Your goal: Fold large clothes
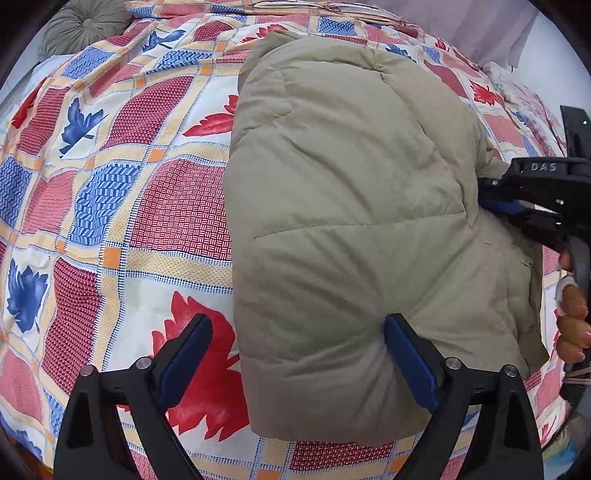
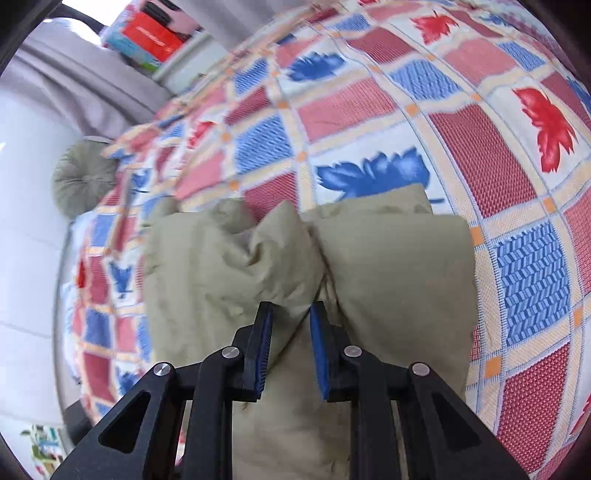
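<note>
A puffy khaki quilted jacket [image 1: 343, 221] lies folded into a thick bundle on the patchwork bed. My left gripper [image 1: 299, 362] is open, its jaws wide apart over the bundle's near left corner; the right pad presses against the fabric. My right gripper [image 2: 290, 328] is shut on a bunched fold of the jacket [image 2: 280, 251]. In the left wrist view the right gripper [image 1: 495, 195] grips the bundle's right edge, held by a hand [image 1: 572, 321].
The bedspread [image 1: 110, 206] has red, blue and cream squares with leaf prints. A round grey-green cushion [image 1: 83, 27] lies at the far left corner; it also shows in the right wrist view [image 2: 83, 181]. A grey curtain [image 2: 81, 81] and a shelf with boxes [image 2: 151, 37] stand beyond the bed.
</note>
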